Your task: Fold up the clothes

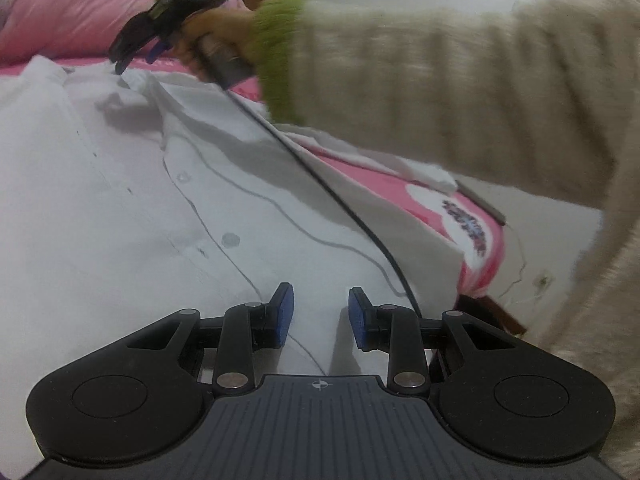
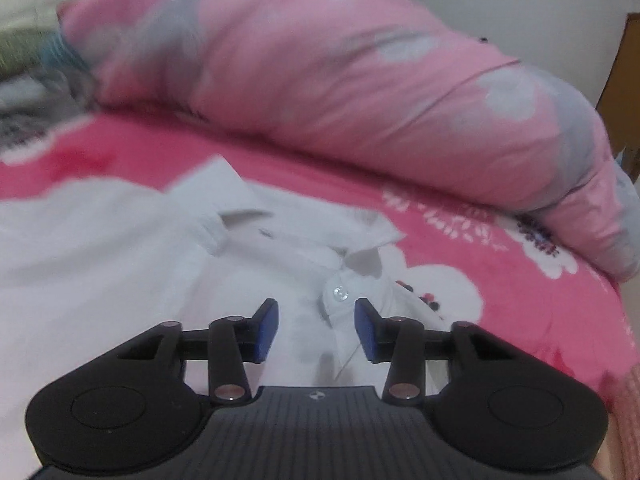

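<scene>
A white buttoned shirt (image 1: 168, 208) lies spread on the pink bed sheet (image 1: 472, 216). In the left wrist view my left gripper (image 1: 320, 316) is open low over the shirt's front, its blue pads apart with only flat fabric under the gap. Far across the shirt, my right gripper (image 1: 136, 60) hovers at the collar, held by a hand in a beige sleeve with a green cuff (image 1: 276, 56). In the right wrist view that right gripper (image 2: 316, 328) is open, its pads either side of the button placket just below the collar (image 2: 304, 232) and the top button (image 2: 338, 292).
A rolled pink quilt (image 2: 360, 80) lies along the far side of the bed. A black cable (image 1: 344, 204) crosses the shirt from the right gripper. The bed's edge and a white wall (image 1: 540, 232) are at the right. Both views are blurred by motion.
</scene>
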A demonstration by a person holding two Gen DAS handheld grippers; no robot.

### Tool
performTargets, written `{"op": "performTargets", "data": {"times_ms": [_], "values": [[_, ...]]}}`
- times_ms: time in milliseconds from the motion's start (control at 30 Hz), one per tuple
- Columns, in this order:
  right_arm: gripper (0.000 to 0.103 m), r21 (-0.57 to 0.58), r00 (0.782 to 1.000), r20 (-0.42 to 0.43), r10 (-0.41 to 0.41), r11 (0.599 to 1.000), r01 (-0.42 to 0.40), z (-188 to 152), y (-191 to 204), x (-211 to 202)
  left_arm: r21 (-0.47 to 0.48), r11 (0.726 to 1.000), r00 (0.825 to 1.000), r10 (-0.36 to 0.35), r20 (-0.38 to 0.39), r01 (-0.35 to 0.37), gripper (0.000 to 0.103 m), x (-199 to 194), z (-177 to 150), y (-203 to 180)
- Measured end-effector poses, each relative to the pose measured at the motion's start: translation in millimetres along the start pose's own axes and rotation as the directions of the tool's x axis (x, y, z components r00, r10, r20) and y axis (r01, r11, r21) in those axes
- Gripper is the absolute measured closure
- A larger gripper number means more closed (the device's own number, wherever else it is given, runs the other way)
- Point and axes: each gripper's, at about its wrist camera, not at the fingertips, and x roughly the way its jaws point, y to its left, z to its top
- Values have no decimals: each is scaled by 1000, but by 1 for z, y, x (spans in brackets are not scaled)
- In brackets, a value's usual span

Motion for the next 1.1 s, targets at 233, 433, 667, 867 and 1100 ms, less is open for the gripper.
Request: {"op": "performTargets", "data": {"times_ms": [233, 433, 667, 867, 1100], "values": [[97, 97, 999, -26, -40, 994, 42, 2, -20, 44, -15, 998, 998, -53, 43, 54, 75, 3, -8, 10], [99, 327, 977, 129, 168, 923, -201, 10, -64, 13, -26, 997, 996, -64, 64, 66, 75, 4, -10, 12], [99, 544, 852, 284, 441, 657, -522, 13, -99, 23, -19, 997, 995, -75, 72, 76, 76, 9, -12, 9], [98, 605, 788, 324, 524, 525, -598, 9, -92, 52, -14, 995, 993, -94, 74, 95, 77, 10, -14, 7], [98, 600, 764, 294, 575, 512, -616, 9, -68, 84, -6, 994, 992, -106, 73, 107, 77, 17, -8, -6]]}}
